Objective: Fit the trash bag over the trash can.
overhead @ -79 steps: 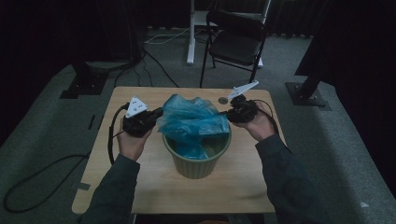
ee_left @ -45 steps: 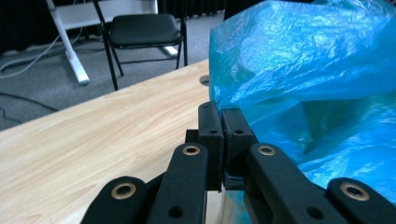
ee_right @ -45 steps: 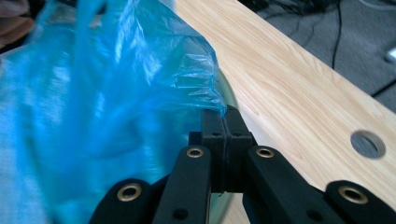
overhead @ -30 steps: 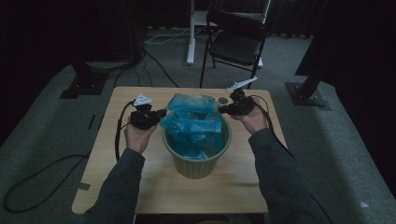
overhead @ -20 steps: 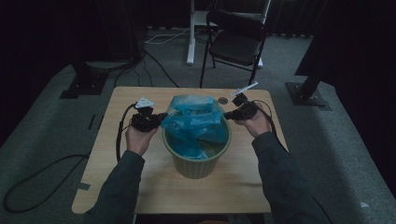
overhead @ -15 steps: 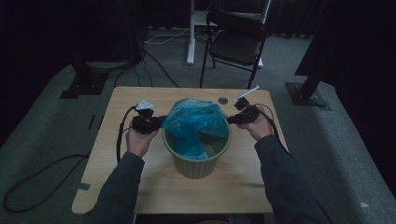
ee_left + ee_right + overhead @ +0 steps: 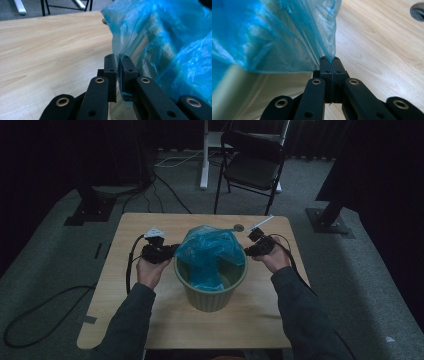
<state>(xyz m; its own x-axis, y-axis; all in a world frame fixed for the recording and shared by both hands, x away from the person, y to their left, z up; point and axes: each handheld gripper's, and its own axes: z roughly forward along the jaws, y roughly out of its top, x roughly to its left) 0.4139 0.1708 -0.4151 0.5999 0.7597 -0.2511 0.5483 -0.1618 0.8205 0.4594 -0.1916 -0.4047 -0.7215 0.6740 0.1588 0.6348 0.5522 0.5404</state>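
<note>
Your left gripper (image 7: 169, 252) is clamped on the left edge of the thin blue plastic bag (image 7: 210, 247); in the left gripper view the film runs down between the nearly closed jaws. Your right gripper (image 7: 248, 251) pinches the bag's right edge with its jaws pressed fully together. The bag hangs into the round pale-green plastic bin (image 7: 210, 292), which stands near the middle of the light wooden table (image 7: 150, 320), toward its far edge. Compared with half a second ago, you have drawn the bag wider and lower, its mouth now reaching toward the bin's rim on both sides.
</note>
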